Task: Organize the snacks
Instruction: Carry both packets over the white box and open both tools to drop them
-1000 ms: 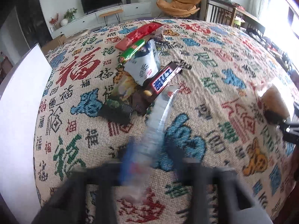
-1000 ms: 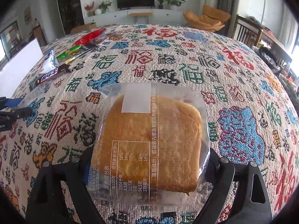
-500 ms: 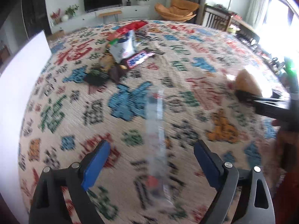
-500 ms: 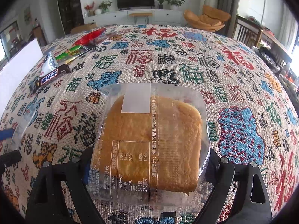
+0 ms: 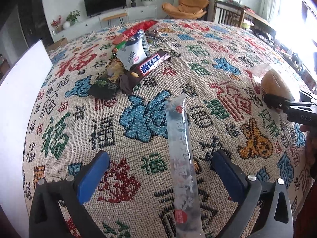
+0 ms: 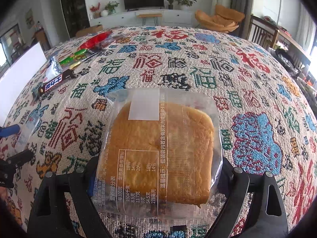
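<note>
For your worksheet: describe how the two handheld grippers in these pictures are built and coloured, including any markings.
Both are black plastic. The left gripper has two angled fingers faced with blue pads and silver screw heads along the frame. The right gripper has the same black frame and screws, with a blue pad partly visible; seen from the left wrist view, its body bears pale lettering "DAS".

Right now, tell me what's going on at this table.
A person is sorting snacks with handheld tongs. The left tongs have just been opening; the long clear packet lies on the patterned cloth between them, untouched. The right tongs grip a wrapped bread. More snacks are piled farther back.
</note>
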Demonstrator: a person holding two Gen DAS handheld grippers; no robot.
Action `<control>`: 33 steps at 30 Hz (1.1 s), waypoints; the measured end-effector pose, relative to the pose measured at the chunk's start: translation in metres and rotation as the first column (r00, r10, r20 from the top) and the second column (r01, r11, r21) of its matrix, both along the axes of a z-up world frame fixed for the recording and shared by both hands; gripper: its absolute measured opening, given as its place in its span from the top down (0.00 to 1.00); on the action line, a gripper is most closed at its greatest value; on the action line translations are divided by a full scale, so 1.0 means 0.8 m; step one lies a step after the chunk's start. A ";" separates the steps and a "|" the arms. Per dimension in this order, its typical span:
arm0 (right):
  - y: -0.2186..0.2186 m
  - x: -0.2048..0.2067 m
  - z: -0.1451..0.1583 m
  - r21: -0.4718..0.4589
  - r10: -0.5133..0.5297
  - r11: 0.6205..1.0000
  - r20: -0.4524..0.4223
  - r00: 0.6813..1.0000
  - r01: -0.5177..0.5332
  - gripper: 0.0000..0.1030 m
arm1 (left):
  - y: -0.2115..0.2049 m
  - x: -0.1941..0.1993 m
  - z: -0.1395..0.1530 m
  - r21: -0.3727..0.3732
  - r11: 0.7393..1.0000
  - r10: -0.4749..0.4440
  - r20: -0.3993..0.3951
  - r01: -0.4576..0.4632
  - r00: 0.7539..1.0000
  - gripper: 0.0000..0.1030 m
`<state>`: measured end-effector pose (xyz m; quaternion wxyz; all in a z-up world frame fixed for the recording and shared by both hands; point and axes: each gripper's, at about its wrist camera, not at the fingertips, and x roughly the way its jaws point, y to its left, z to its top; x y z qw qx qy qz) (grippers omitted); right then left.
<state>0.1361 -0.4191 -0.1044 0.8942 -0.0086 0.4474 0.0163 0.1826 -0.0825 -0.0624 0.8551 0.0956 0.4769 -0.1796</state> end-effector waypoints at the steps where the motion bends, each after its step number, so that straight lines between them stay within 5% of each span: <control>1: 0.000 0.000 0.000 0.000 0.001 1.000 -0.002 1.000 -0.001 0.11 | -0.001 0.002 0.001 0.005 1.000 -0.001 -0.018 0.001 1.000 0.00; 3: 0.002 0.000 0.000 -0.008 0.011 1.000 -0.016 1.000 -0.011 0.11 | -0.003 0.001 0.003 0.012 1.000 0.002 -0.045 -0.001 0.999 0.01; 5: 0.003 0.007 0.005 -0.012 0.035 0.999 -0.105 0.994 -0.036 0.12 | -0.005 -0.007 0.006 0.014 1.000 -0.007 -0.032 0.008 0.999 0.14; 8: 0.008 0.014 0.019 -0.034 0.026 0.999 -0.239 0.971 -0.035 0.13 | -0.011 -0.016 0.014 0.001 0.999 -0.040 -0.011 0.040 0.999 0.63; 10: 0.017 0.015 0.031 -0.071 0.023 0.996 -0.270 0.963 -0.044 0.13 | -0.011 -0.018 0.016 -0.034 0.998 -0.052 -0.014 0.052 0.999 0.82; 14: 0.026 0.027 0.024 -0.096 0.007 0.995 -0.316 0.949 -0.040 0.14 | 0.018 -0.023 0.018 -0.166 0.986 -0.003 -0.052 -0.006 0.999 0.83; 18: 0.013 0.015 0.032 0.031 -0.014 0.999 -0.277 0.961 0.024 0.24 | 0.062 -0.045 0.039 -0.305 0.951 0.036 -0.051 -0.050 0.998 0.83; 25: 0.121 0.005 0.147 0.245 0.139 0.963 -0.079 0.987 -0.117 0.24 | 0.173 -0.070 0.159 -0.547 0.831 0.162 0.058 -0.104 0.985 0.83; 29: 0.244 0.015 0.233 0.338 0.314 0.886 0.068 0.947 -0.318 0.24 | 0.272 -0.088 0.224 -0.529 0.827 0.323 0.167 -0.192 0.932 0.83; 31: 0.319 0.022 0.263 0.376 0.416 0.824 0.106 0.903 -0.424 0.23 | 0.325 -0.098 0.241 -0.456 0.841 0.417 0.206 -0.290 0.885 0.82; 33: 0.388 0.029 0.278 0.429 0.497 0.756 0.116 0.860 -0.494 0.21 | 0.362 -0.103 0.242 -0.360 0.840 0.501 0.224 -0.407 0.836 0.71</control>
